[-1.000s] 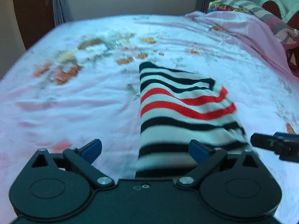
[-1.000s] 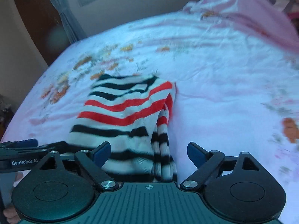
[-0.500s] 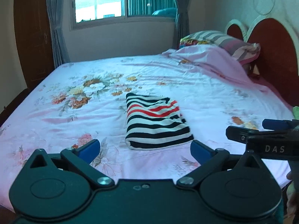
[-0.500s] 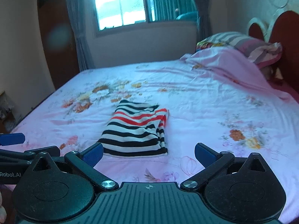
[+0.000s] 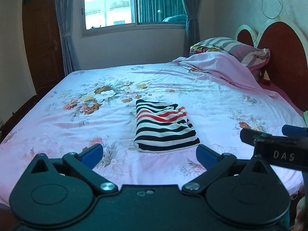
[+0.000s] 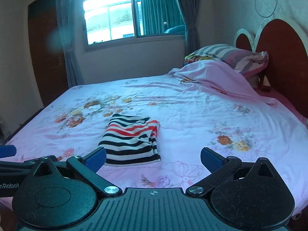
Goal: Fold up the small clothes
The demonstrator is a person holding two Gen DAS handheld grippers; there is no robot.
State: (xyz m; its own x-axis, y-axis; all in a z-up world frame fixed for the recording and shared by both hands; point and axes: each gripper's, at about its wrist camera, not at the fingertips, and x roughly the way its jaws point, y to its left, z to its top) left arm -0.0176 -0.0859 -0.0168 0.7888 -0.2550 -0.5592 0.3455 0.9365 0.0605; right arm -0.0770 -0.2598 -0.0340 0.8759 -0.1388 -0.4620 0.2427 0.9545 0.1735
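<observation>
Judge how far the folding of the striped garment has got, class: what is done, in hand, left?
Done: the striped garment lies folded into a compact rectangle on the floral bedsheet. In hand: nothing; left gripper and right gripper hang open, apart from it. Left: no other unfolded clothes are clearly visible.

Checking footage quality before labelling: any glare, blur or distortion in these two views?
Left wrist view: sharp, the window blown out, fisheye bending the wardrobe and dark corners; the striped garment crisp. Right wrist view: a hazy bluish flare spot at upper left, the same overexposed window, the headboard edge slightly smeared.
</observation>
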